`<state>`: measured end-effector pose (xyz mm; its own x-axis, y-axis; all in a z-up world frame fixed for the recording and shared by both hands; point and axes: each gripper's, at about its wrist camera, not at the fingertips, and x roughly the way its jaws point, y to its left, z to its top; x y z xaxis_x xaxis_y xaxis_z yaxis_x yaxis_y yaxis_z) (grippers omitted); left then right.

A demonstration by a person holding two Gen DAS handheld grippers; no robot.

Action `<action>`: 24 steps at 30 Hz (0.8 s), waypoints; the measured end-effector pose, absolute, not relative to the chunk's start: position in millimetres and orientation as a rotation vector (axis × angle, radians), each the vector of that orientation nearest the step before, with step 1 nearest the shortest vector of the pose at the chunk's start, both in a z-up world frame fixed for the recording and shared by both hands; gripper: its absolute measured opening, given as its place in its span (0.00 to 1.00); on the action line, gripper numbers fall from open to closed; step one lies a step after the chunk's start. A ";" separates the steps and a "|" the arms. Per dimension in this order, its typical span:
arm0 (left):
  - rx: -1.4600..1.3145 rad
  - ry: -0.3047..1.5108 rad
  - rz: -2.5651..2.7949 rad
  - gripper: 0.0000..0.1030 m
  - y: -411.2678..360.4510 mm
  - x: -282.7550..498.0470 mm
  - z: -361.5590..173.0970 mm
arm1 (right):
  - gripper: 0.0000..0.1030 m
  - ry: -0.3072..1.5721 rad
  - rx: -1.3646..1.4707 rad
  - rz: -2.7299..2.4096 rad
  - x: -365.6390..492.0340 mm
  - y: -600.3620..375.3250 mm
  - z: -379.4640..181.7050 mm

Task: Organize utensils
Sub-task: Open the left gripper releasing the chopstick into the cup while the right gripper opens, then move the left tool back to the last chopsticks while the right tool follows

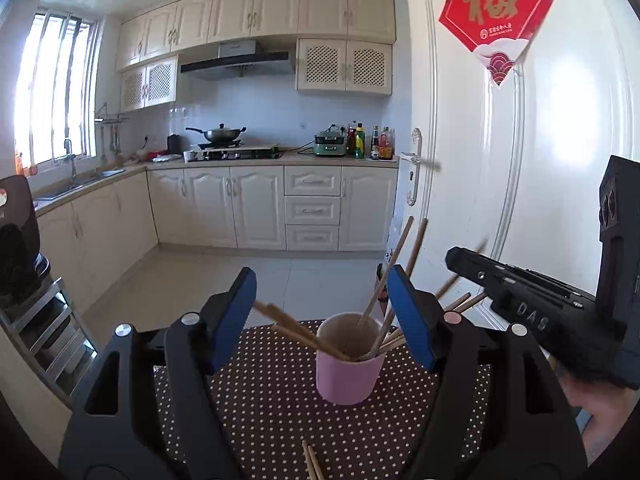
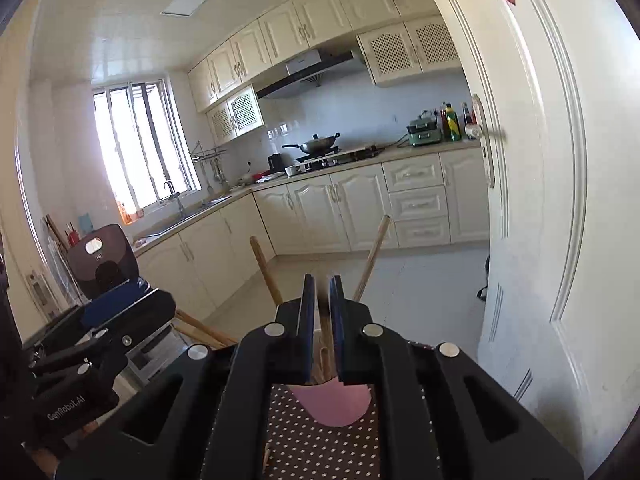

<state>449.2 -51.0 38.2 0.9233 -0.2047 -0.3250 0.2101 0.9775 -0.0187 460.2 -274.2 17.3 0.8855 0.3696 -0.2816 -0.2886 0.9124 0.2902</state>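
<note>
- Cup (image 1: 347, 364) on tabletop (image 1: 256, 412), chopsticks (image 1: 384, 292) leaning out.
- Left gripper (image 1: 320, 316): jaws wide, empty, cup at 12 o'clock.
- Right gripper (image 2: 323, 320): jaws nearly closed on a chopstick (image 2: 326, 344) over the cup.
- Loose pair (image 1: 312, 462) at 6 o'clock, left nearer.

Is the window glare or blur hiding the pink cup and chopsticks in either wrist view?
Left wrist view: window blown out, pink cup sharp, chopsticks slightly motion-blurred. Right wrist view: window glare too; cup mostly hidden behind the right hand-held gripper, not by glare.
</note>
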 end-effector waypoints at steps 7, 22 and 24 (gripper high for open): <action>0.008 0.370 -0.197 0.67 -30.7 426.3 35.1 | 0.22 0.359 0.222 0.341 435.3 -271.6 23.1; 0.039 0.605 -0.221 0.68 -16.4 379.7 -9.7 | 0.22 0.509 0.073 0.434 364.7 -235.5 -10.7; 0.049 0.649 -0.235 0.68 -17.8 374.7 -21.0 | 0.22 0.554 0.062 0.442 359.6 -230.0 -24.7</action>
